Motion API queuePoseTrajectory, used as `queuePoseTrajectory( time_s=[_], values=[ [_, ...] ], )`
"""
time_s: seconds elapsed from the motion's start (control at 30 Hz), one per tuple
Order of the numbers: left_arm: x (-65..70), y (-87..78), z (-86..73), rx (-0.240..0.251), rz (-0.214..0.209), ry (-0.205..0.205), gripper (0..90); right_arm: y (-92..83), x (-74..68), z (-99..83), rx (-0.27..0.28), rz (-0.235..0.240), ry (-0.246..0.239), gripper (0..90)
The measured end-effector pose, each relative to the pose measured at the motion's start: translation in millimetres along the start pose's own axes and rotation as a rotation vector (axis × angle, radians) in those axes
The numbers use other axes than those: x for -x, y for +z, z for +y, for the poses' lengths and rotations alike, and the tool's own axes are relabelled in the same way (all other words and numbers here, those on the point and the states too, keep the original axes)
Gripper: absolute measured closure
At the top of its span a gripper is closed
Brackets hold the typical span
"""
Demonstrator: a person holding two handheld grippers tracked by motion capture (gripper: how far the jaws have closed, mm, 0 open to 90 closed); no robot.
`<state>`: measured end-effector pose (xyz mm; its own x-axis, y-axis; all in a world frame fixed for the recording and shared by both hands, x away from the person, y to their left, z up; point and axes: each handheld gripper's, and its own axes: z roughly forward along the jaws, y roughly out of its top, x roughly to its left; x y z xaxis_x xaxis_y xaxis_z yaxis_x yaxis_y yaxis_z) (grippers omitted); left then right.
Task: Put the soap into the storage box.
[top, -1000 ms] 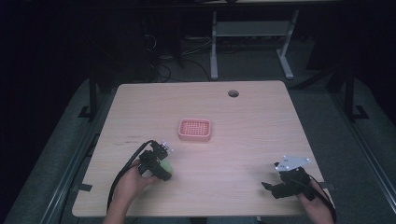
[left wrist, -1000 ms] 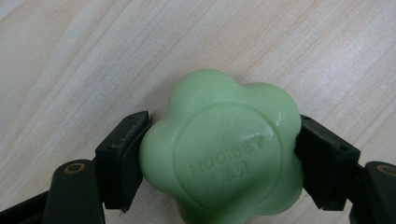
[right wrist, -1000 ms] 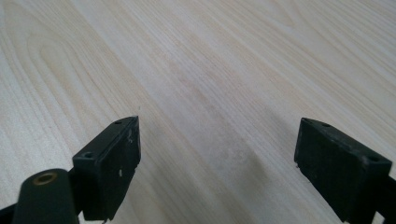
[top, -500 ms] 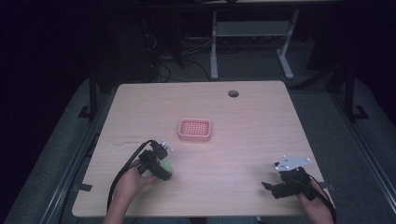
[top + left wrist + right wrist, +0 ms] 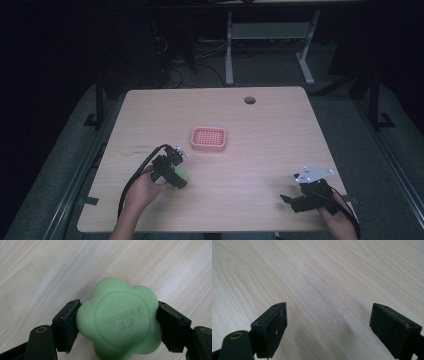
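left hand-held gripper (image 5: 117,325) clenched on green soap (image 5: 120,321) | right hand-held gripper (image 5: 328,327) released, idle | advice: lift level toward pink tray (image 5: 208,139), squeeze gently

Pale wood table (image 5: 260,150); round hole (image 5: 249,100) near far edge; dark floor, cables (image 5: 175,75) beyond.

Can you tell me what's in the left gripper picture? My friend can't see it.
A green flower-shaped soap is squeezed between the two black jaws of the left tongs, one on each side. Letters are stamped in its round middle. Behind it is the pale wooden table.
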<state>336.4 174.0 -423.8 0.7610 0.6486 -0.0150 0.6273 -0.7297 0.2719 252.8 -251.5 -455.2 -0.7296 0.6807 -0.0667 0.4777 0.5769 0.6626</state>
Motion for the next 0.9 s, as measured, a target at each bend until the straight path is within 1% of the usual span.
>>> queuePoseTrajectory(
  time_s=[0.03,0.07,0.1,0.17,0.2,0.27,0.3,0.43,0.47,0.5,0.57,0.77,0.8,0.83,0.87,0.9],
  values=[
    [-0.7,-0.1,0.4,0.004,-0.004,-0.009,26.6,-0.2,0.0,0.1,0.0,0.0,0.0,14.0],
    [-2.3,-0.7,1.1,0.002,-0.007,-0.005,26.6,-0.3,-0.3,0.3,-0.002,0.0,0.004,14.0],
    [-2.2,-1.5,1.6,0.014,-0.004,-0.012,26.6,-0.2,-0.2,0.3,-0.002,-0.001,0.002,14.0],
    [-3.6,-3.7,4.1,0.013,-0.012,-0.009,26.6,0.1,-0.2,0.2,-0.001,0.001,0.003,14.0],
    [-3.1,-5.0,5.6,0.024,0.001,-0.004,26.6,0.0,-0.3,0.3,-0.001,0.001,0.004,14.0],
    [-4.0,-7.3,9.2,0.028,-0.009,-0.007,26.6,-0.3,-0.2,0.4,-0.001,-0.001,0.002,14.0],
    [-3.9,-8.5,11.3,0.033,-0.003,-0.003,26.6,-0.5,-0.2,0.5,-0.002,-0.001,0.004,14.0],
    [-5.5,-11.7,19.7,0.044,-0.009,0.003,26.6,-0.6,0.0,0.3,0.001,-0.003,0.0,14.0],
    [-5.9,-12.1,21.7,0.043,-0.015,-0.001,26.6,-0.9,-0.2,0.4,0.0,-0.003,0.004,14.0],
    [-6.9,-12.6,23.8,0.047,-0.01,0.006,26.6,-1.2,-0.1,0.3,0.0,-0.003,0.007,13.9],
    [-9.2,-12.9,27.8,0.046,-0.013,0.008,26.6,-1.3,0.6,0.0,0.004,-0.003,0.002,14.0],
    [-13.3,-14.5,38.5,0.049,-0.015,0.001,26.6,-2.0,0.8,0.1,0.008,-0.002,0.006,14.0],
    [-14.4,-15.1,40.3,0.05,-0.008,0.011,26.6,-2.0,0.8,0.0,0.008,-0.002,0.006,14.0],
    [-14.9,-15.7,42.0,0.049,-0.006,0.011,26.6,-2.1,1.0,0.0,0.008,-0.003,0.007,14.0],
    [-15.2,-16.0,43.5,0.051,-0.012,0.004,26.6,-2.1,1.2,0.0,0.007,-0.002,0.007,14.0],
    [-16.2,-16.5,45.2,0.055,-0.008,0.013,26.6,-2.1,1.3,-0.1,0.008,-0.002,0.008,14.0]
  ],
)
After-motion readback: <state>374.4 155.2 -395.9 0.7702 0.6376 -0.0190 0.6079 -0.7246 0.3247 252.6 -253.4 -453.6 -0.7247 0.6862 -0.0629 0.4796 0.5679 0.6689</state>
